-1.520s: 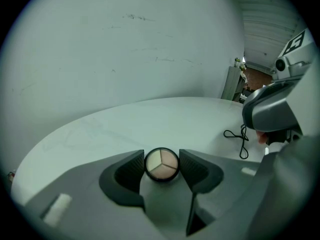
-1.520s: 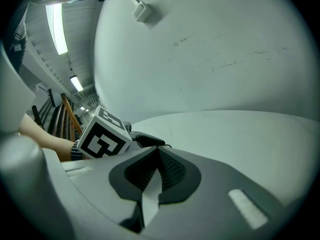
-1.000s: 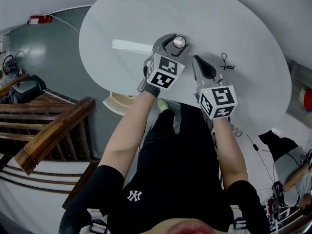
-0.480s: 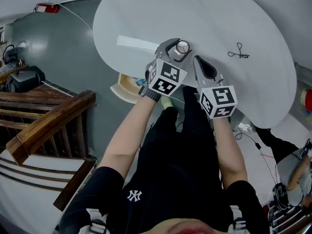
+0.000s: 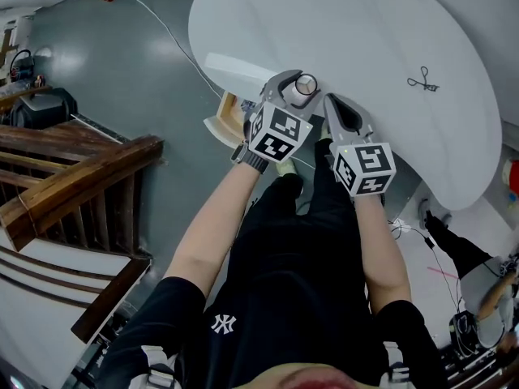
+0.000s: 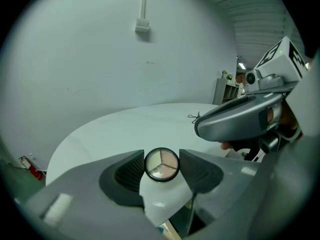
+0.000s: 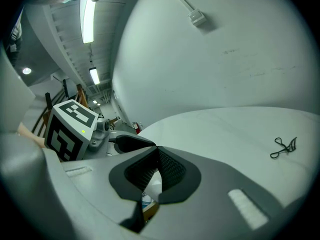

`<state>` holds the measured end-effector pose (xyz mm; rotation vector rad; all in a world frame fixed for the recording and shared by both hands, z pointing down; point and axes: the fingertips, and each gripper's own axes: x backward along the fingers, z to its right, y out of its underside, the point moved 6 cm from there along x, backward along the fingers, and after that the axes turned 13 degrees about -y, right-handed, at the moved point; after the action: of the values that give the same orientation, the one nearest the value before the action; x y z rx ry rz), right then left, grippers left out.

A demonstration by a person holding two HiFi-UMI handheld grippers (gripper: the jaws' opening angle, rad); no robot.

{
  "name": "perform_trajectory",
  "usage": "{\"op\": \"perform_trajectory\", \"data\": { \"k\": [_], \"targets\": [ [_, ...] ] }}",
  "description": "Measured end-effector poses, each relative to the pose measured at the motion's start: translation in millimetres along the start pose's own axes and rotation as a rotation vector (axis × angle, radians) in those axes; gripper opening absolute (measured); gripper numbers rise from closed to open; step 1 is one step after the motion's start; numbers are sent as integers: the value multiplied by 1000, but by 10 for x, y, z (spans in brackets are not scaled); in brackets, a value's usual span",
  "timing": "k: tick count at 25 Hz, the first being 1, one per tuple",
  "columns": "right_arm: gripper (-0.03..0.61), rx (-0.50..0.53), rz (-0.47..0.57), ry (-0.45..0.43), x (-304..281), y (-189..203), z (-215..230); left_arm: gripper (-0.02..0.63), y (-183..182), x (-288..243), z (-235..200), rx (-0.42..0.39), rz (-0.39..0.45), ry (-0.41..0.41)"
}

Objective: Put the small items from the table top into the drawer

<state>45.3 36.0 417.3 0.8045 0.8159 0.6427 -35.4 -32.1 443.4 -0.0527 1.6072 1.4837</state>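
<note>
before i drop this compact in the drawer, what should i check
1. Compact clamped in left gripper: ok.
2. Right gripper shut, nothing in it: ok.
3. Drawer pulled open: ok.
4. Compact above the drawer: not ok, it hangs over the table; in the head view the drawer lies to its left.
5. Free room in the drawer: cannot tell, mostly hidden.
6. Table emptied: not ok, the eyelash curler lies on it.

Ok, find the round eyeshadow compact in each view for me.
Head view: round eyeshadow compact, upper centre, held by the left gripper.
Left gripper view: bottom centre, clamped between the jaws.
Right gripper view: not in it.
Shared landmark: black eyelash curler on the white table.
</note>
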Motion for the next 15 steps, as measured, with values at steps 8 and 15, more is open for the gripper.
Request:
{"op": "perform_trajectory", "data": {
  "k": [8,15],
  "targets": [
    [23,34,-18,-28,-145,114,-402,218,291,352,-126,24,1,-25],
    [23,52,-39,-51,-217,240,-562,219,527,495,-153,48,-12,-45]
  ]
}}
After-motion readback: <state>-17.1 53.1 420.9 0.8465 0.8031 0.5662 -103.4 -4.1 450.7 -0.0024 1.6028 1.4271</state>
